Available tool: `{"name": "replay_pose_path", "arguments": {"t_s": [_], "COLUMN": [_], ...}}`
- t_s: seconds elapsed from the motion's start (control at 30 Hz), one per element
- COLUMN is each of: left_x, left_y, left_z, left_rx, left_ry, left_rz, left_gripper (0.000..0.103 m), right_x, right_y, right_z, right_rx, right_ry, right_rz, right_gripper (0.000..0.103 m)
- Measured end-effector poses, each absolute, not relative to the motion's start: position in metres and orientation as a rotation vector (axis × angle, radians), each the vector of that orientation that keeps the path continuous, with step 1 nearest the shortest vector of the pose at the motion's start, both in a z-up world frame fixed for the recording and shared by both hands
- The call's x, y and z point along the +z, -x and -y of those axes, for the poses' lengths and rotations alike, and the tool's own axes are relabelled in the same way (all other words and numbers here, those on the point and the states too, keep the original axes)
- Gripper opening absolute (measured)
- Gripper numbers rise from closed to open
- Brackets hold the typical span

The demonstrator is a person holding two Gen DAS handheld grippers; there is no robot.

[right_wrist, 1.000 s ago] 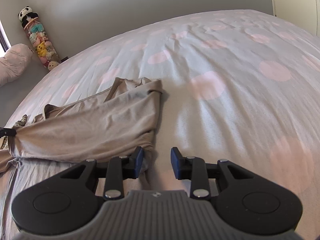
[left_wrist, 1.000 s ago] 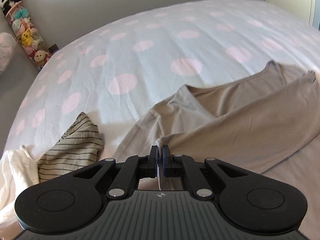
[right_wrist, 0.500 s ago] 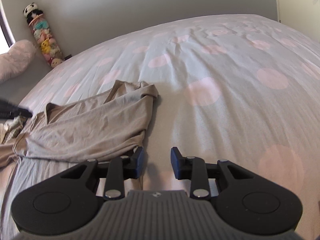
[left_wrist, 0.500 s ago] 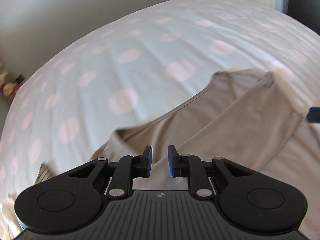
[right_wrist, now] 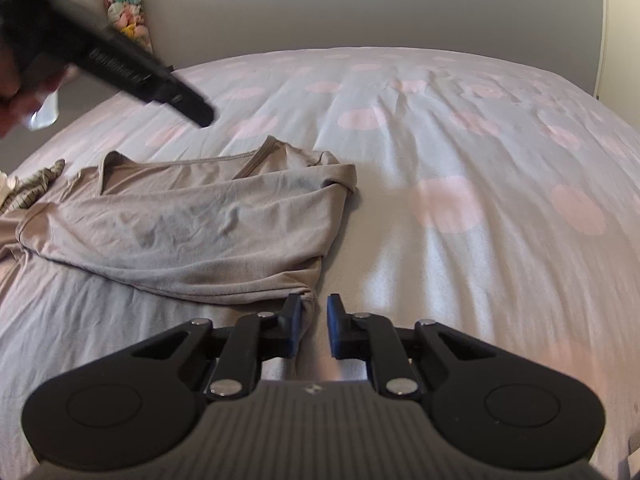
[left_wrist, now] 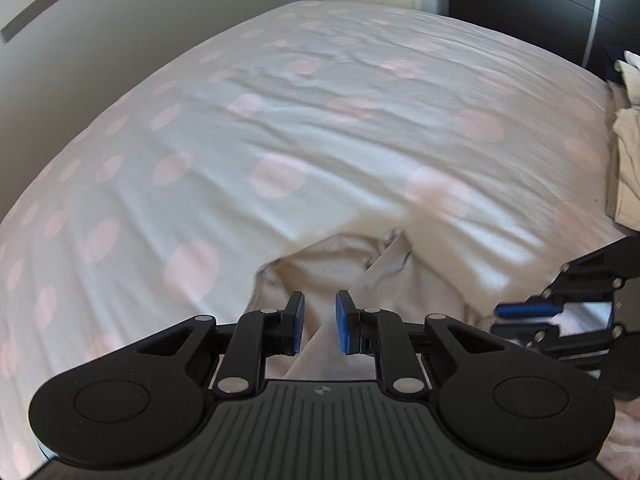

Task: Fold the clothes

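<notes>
A beige long-sleeved top (right_wrist: 192, 224) lies on the polka-dot bed, its sleeve folded across the body. In the left wrist view only its right shoulder end (left_wrist: 344, 264) shows. My left gripper (left_wrist: 319, 322) is open and empty, held above the top's right side. My right gripper (right_wrist: 313, 328) is open, low over the sheet, its left finger at the top's folded lower right corner. The right gripper also shows in the left wrist view (left_wrist: 560, 316). The left gripper's body shows dark and blurred in the right wrist view (right_wrist: 120, 64).
The bedsheet (right_wrist: 460, 160) is pale blue with pink dots. A striped garment (right_wrist: 36, 184) lies at the left edge. Pale folded clothes (left_wrist: 626, 152) lie at the bed's right side. Soft toys (right_wrist: 126, 24) stand against the wall.
My left gripper let go of the sleeve cuff, opened, and swung right above the top. The sleeve now lies folded across the body. My right gripper narrowed slightly near the lower right corner.
</notes>
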State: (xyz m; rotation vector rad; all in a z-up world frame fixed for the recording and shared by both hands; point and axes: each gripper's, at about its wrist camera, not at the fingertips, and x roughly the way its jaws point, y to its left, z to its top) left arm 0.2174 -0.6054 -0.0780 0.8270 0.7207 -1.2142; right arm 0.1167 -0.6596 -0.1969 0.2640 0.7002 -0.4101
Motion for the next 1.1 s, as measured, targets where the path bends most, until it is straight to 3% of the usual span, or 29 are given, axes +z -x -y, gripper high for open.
{"name": "replay_pose_path", "arguments": {"t_s": [0.17, 0.5, 0.57, 0.6, 0.73, 1.1], "left_x": [-0.093, -0.134, -0.137, -0.137, -0.12, -0.126], "left_y": [-0.2, -0.203, -0.206, -0.208, -0.221, -0.223], "left_z": [0.641, 0.687, 0.694, 0.697, 0.705, 0.717], "left_rx": [-1.315, -1.305, -1.302, -1.3, -1.267, -1.2], "left_ry": [-0.87, -0.874, -0.86, -0.851, -0.707, -0.665], "left_rz": [-0.727, -0.914, -0.968, -0.979, -0.945, -0.907], "left_gripper": [0.019, 0.022, 0.013, 0.0, 0.0, 0.0], "right_x": [-0.201, -0.201, -0.201, -0.201, -0.2, -0.199], "right_y": [-0.117, -0.115, -0.116, -0.116, -0.113, -0.096], "right_z": [0.665, 0.663, 0.662, 0.663, 0.667, 0.683], "right_rx": [-0.393, -0.362, -0.361, -0.361, -0.367, -0.391], "right_ry": [-0.292, -0.267, -0.263, -0.265, -0.297, -0.419], "right_rz": [-0.708, -0.667, -0.667, -0.667, -0.679, -0.726], "right_gripper": [0.006, 0.011, 0.011, 0.008, 0.005, 0.0]}}
